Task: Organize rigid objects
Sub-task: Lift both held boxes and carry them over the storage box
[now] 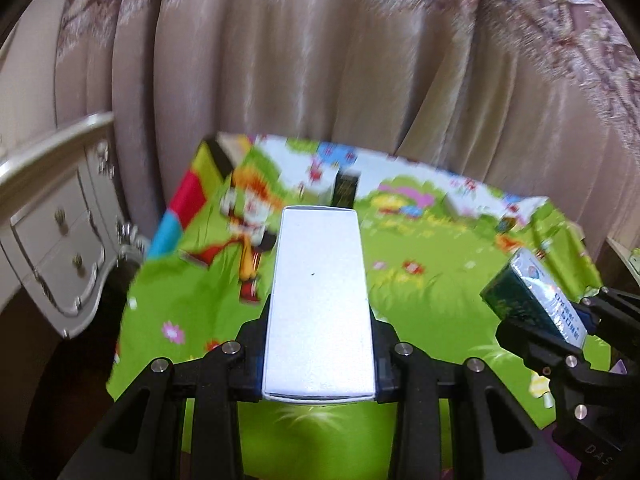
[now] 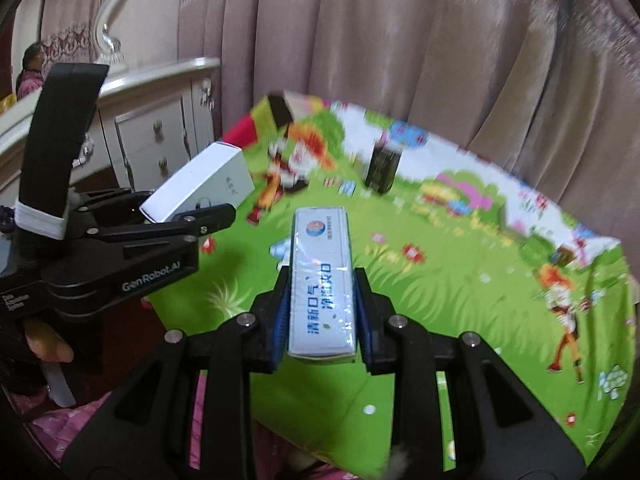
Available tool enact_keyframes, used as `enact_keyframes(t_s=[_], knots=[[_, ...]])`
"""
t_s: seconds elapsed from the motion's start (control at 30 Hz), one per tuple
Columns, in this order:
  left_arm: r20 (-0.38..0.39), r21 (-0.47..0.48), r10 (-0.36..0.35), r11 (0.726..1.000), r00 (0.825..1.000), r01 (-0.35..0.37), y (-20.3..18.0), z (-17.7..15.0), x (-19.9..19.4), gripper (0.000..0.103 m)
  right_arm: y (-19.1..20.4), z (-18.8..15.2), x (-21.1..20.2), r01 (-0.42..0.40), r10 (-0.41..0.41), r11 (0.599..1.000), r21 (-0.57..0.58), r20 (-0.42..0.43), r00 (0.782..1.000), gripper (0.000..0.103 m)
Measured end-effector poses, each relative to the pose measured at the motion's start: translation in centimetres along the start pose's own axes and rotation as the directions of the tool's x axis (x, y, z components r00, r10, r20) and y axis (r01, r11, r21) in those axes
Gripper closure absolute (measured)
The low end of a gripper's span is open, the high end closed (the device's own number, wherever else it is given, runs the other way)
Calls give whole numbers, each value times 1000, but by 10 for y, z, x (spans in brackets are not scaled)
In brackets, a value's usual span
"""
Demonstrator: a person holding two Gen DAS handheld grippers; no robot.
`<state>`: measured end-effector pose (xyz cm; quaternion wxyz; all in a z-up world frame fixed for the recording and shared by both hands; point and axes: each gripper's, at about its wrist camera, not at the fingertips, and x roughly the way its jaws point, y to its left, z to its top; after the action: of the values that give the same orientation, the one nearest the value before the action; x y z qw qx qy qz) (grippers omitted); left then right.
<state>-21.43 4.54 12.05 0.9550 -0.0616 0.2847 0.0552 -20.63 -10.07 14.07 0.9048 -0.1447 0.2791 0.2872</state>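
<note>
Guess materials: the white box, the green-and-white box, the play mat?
White box: likely matte paperboard, with crisp folded edges and no glare. Green-and-white box: probably carton under glossy film or foil, given its streaky reflections. Play mat: printed, slightly shiny, perhaps foam or plastic sheet; its draping edge leaves that open.

Three boxes are counted in all. One white box is seen at the centre of the left wrist view, and one green-and-silver box at the centre of the right wrist view. One dark box is made out standing on the single play mat, upper middle of frame. Two grippers are counted: left gripper, right gripper. One white dresser is spotted at the left edge.
</note>
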Motion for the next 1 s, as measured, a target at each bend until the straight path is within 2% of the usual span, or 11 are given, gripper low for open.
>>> enact_keyframes(t_s=[0.17, 0.43, 0.87, 1.0], knots=[[65, 41, -41, 998, 997, 39, -21, 15, -30, 66, -11, 6, -37, 45, -45, 999, 8, 69, 997, 70], [87, 133, -109, 986, 990, 97, -64, 13, -52, 66, -36, -15, -81, 115, -123, 990, 82, 92, 988, 70], [123, 283, -211, 944, 970, 170, -131, 14, -86, 66, -76, -43, -139, 217, -243, 959, 179, 139, 960, 70], [118, 333, -253, 921, 960, 202, -156, 15, -94, 66, -87, -56, -156, 249, -280, 946, 207, 136, 950, 70]])
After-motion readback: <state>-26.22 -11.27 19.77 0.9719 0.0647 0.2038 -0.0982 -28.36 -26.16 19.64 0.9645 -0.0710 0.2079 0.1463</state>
